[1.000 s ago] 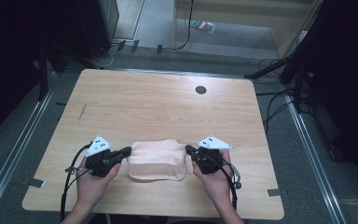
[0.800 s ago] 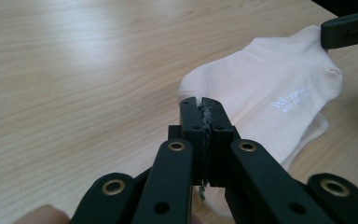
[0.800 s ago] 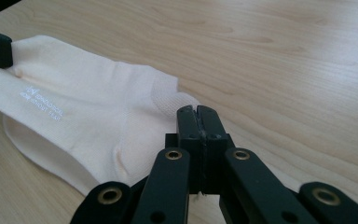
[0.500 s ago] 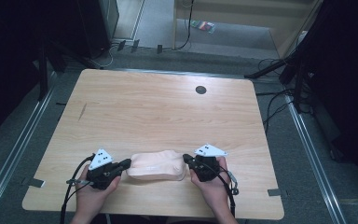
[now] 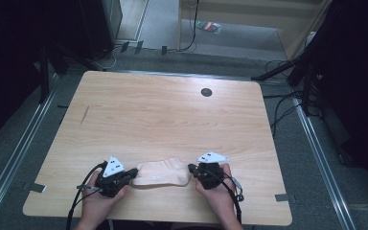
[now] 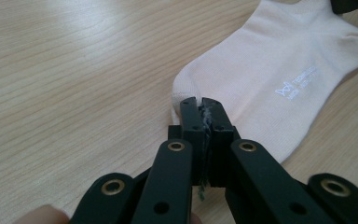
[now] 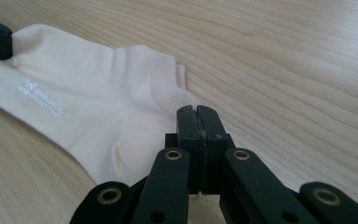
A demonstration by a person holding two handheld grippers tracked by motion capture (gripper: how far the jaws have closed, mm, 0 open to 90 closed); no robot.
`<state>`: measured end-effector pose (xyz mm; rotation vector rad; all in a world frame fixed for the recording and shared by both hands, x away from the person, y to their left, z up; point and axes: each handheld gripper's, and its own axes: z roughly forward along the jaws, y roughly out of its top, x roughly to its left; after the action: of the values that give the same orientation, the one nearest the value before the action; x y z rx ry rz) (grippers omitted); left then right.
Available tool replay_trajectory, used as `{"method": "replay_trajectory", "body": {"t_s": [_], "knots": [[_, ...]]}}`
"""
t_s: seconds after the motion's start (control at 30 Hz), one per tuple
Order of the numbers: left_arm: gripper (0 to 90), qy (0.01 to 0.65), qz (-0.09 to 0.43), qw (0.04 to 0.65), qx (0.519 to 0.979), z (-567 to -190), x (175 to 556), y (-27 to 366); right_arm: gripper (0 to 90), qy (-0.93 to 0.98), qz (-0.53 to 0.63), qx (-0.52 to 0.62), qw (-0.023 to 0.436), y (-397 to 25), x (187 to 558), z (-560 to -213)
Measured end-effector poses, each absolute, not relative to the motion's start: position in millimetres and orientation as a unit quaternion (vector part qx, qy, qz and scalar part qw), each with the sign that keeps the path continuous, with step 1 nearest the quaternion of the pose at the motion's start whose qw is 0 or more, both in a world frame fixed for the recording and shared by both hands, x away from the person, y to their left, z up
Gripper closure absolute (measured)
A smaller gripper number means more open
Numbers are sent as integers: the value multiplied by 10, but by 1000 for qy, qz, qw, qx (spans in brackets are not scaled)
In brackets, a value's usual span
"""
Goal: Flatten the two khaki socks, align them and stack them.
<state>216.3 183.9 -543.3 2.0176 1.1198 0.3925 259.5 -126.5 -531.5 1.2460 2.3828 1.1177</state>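
1 sock (image 5: 163, 173), 2 grippers pinching ends: L (image 5: 132, 173), R (image 5: 191, 169)

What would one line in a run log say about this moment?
left gripper: shut on sock | right gripper: shut on sock | sock: pale, flat on table, held at both ends near front edge

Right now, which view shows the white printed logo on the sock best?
The left gripper view: the logo sits sharp on the pale sock ahead of the shut fingers. The right gripper view shows it smaller and at a slant. In the high view the sock is too small to show print.
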Motion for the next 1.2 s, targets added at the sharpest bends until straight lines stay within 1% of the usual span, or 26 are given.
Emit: {"method": "replay_trajectory", "body": {"t_s": [0.17, 0.37, 0.63, 1.03, 1.1, 1.13, 1.17, 1.2], "knots": [[898, 442, 160, 384, 795, -5458, 2184, 1817, 900, 811, 381, 429, 114, -1265, 2593, -5312], [897, 430, 181, 369, 804, -5470, 2194, 1770, 900, 815, 374, 428, 114, -1263, 2573, -5315], [896, 433, 188, 372, 799, -5492, 2204, 1785, 900, 821, 357, 431, 111, -1252, 2567, -5373], [894, 433, 202, 375, 795, -5514, 2248, 1778, 900, 816, 356, 441, 111, -1288, 2464, -5383], [875, 431, 198, 383, 793, -5518, 2239, 1797, 894, 814, 360, 443, 107, -1291, 2464, -5386], [842, 433, 195, 391, 789, -5516, 2231, 1803, 879, 813, 365, 442, 104, -1296, 2468, -5392], [786, 434, 194, 399, 784, -5508, 2224, 1813, 839, 810, 374, 441, 99, -1305, 2471, -5397], [719, 432, 191, 410, 780, -5487, 2213, 1831, 761, 804, 385, 442, 101, -1311, 2465, -5390]]}}
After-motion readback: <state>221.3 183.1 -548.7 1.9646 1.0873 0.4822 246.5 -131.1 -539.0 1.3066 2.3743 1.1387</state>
